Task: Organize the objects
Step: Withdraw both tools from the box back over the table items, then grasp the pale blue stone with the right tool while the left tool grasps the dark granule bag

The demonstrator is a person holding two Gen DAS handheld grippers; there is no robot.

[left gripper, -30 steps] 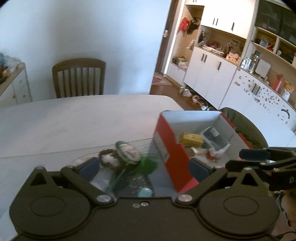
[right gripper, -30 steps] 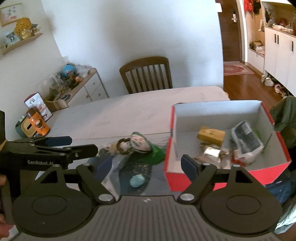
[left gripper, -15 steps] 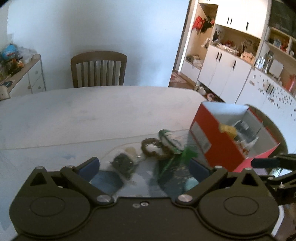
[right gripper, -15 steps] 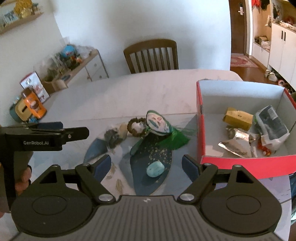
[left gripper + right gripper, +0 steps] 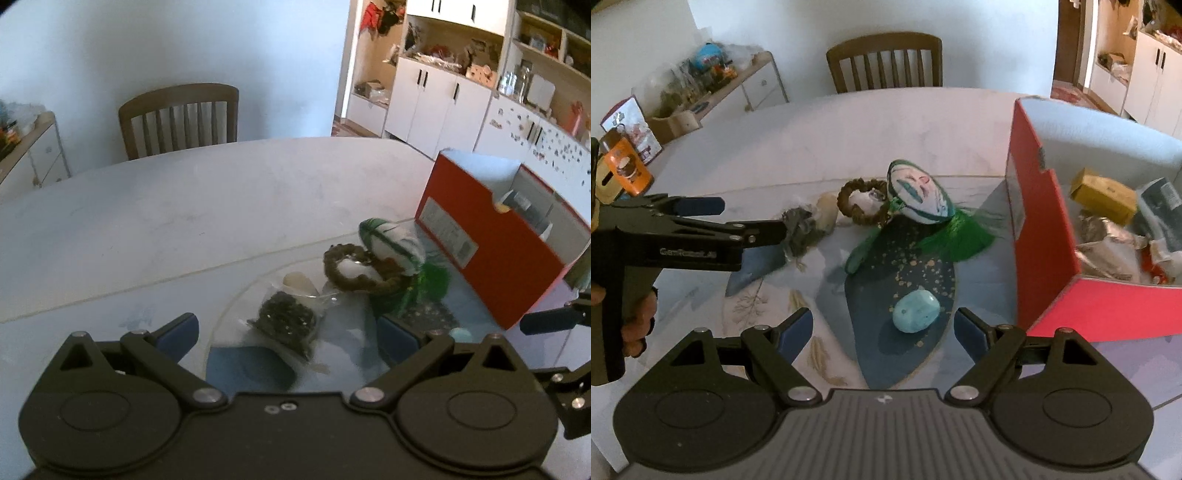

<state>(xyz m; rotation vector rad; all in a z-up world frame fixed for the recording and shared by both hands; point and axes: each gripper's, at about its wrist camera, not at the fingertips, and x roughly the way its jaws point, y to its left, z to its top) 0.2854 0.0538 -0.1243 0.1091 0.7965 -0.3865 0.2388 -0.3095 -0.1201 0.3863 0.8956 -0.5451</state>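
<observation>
Dining room: a pale table (image 5: 849, 122) with a wooden chair (image 5: 884, 61) behind it and white cabinets to the side. My landmark is the red box (image 5: 1045, 236), open-topped, standing at the table's edge. Inside it lie a yellow carton (image 5: 1102, 195) and crumpled wrappers, which I judge to be items already sorted. Beside the box, on a patterned mat, the loose items wait: a painted mask with green tassel (image 5: 919, 194) just beside the box wall, a brown braided ring (image 5: 860, 203) touching the mask on the side away from the box, a dark packet (image 5: 286, 319) farther from the box again, and a turquoise stone (image 5: 916, 312) nearer me. My left gripper (image 5: 286, 334) is spread wide with the dark packet between its fingers, apparently lined up for a pick; contact is not evident. My right gripper (image 5: 882, 326) is likewise spread, empty, poised above the turquoise stone. The box's far contents are cut off by its wall in the left view, and the packet's contents cannot be identified.
</observation>
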